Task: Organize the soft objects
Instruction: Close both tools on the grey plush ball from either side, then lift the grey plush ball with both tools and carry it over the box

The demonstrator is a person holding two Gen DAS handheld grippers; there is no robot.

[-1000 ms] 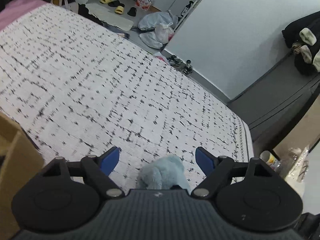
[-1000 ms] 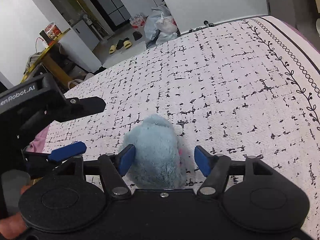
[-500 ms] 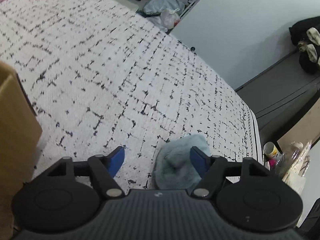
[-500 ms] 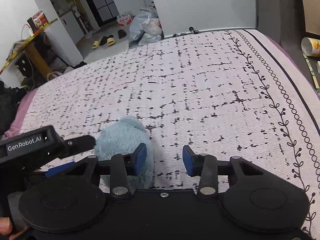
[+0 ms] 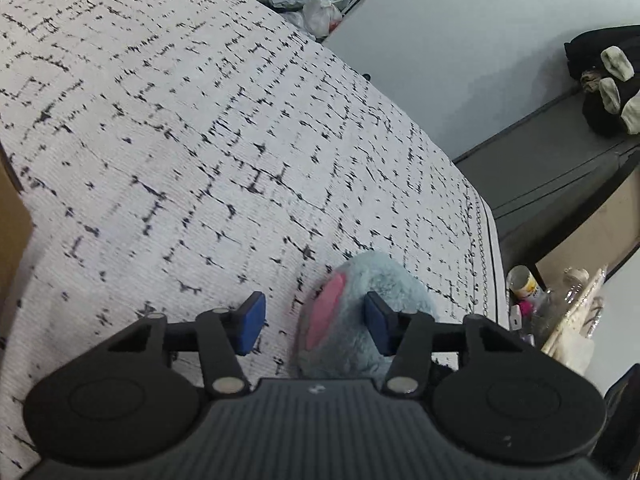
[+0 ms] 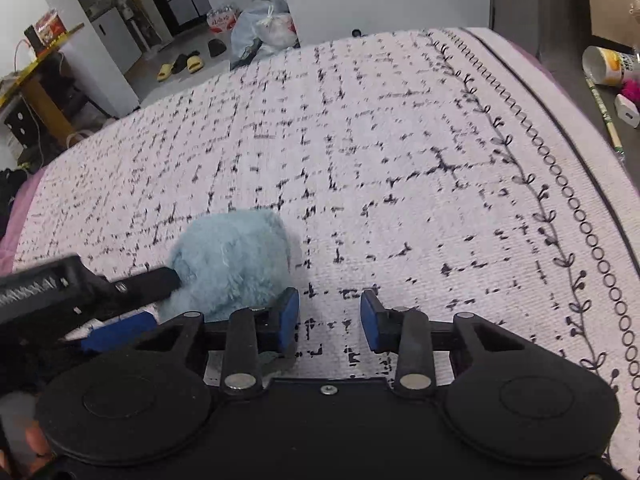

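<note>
The light-blue plush toy (image 5: 360, 316) lies on the bed (image 5: 240, 140), on its white, black-flecked cover, near the 5 o'clock corner of the left wrist view. A second ago both claws stood wide around it; now both have narrowed and are closing.

The left claw (image 5: 316, 322) has sunk toward the toy and slid so that the plush now fills the right half of its gap. Its right pad (image 5: 378, 322) is buried in the fur beside the pink patch (image 5: 324, 312), which has come into sight only now. Its left pad (image 5: 250, 322) is apart from the toy, with bare bed cover behind it. So the toy sits between the jaws but is not yet pinched from both sides.

The right claw (image 6: 328, 322) has drifted off the toy. A second ago the plush sat squarely between its pads; now it lies at 10 o'clock of that claw, outside its left pad (image 6: 288, 320), and only bed cover shows in the narrow gap. It closes on nothing.

My reading is that the pickup has passed to the left claw. A cardboard box (image 5: 12, 220) at the 9 o'clock edge of the left view looks like a likely home for the toy.
</note>
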